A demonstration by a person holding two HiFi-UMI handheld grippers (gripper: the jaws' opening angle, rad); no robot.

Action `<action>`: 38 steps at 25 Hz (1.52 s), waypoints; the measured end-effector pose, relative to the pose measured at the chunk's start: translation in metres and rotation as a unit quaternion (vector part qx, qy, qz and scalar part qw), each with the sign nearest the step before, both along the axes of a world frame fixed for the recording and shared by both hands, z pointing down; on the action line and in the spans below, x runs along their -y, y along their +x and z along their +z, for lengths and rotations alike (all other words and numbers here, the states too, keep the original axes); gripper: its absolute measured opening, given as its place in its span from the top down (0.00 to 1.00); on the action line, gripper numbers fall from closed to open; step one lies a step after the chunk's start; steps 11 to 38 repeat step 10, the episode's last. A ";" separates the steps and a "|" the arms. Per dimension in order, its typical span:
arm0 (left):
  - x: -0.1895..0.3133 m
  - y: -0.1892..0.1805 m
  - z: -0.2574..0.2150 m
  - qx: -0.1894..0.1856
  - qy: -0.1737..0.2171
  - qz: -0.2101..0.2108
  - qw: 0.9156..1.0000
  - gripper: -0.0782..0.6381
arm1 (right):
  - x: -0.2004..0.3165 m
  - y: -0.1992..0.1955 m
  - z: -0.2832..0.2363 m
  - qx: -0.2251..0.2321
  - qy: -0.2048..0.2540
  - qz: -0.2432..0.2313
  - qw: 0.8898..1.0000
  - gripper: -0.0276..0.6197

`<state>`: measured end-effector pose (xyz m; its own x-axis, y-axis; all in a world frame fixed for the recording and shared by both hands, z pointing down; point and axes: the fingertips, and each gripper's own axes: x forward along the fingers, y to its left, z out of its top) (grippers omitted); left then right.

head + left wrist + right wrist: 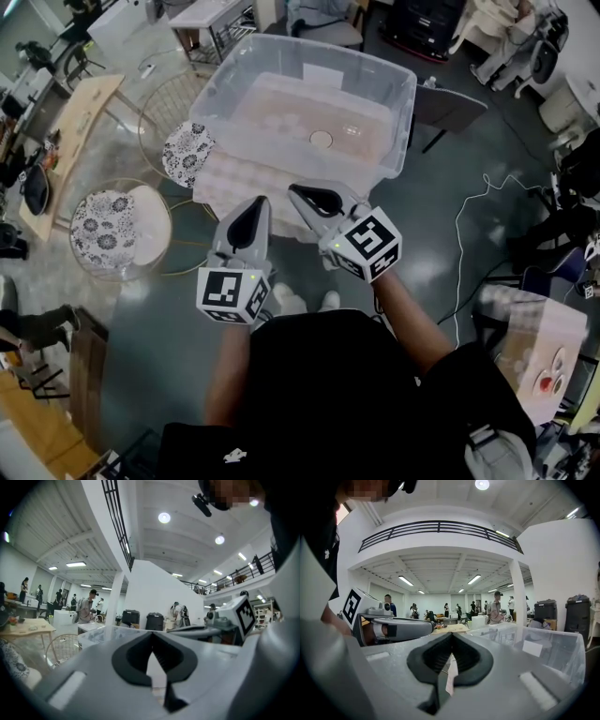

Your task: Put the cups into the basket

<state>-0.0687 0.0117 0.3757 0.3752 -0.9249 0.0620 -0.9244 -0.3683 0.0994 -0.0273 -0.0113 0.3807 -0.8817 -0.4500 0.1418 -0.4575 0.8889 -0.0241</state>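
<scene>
Cup [321, 139] sat upright at middle of bin [217, 84], mouth up; left gripper [262, 201] and right gripper [294, 190], jaws together, empty, hovered off its near edge.

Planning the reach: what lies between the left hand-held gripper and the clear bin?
Only bare tablecloth, in the head view; nothing stands between left hand-held gripper and bin.
</scene>
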 end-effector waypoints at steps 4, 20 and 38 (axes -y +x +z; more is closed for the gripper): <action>-0.005 0.003 -0.001 0.002 0.001 -0.003 1.000 0.88 | -0.005 0.004 -0.001 0.001 0.000 -0.004 1.000 0.95; -0.011 0.009 -0.003 0.003 0.005 -0.004 1.000 0.88 | -0.011 0.010 0.002 -0.002 0.000 -0.005 1.000 0.95; -0.011 0.009 -0.003 0.003 0.005 -0.004 1.000 0.88 | -0.011 0.010 0.002 -0.002 0.000 -0.005 1.000 0.95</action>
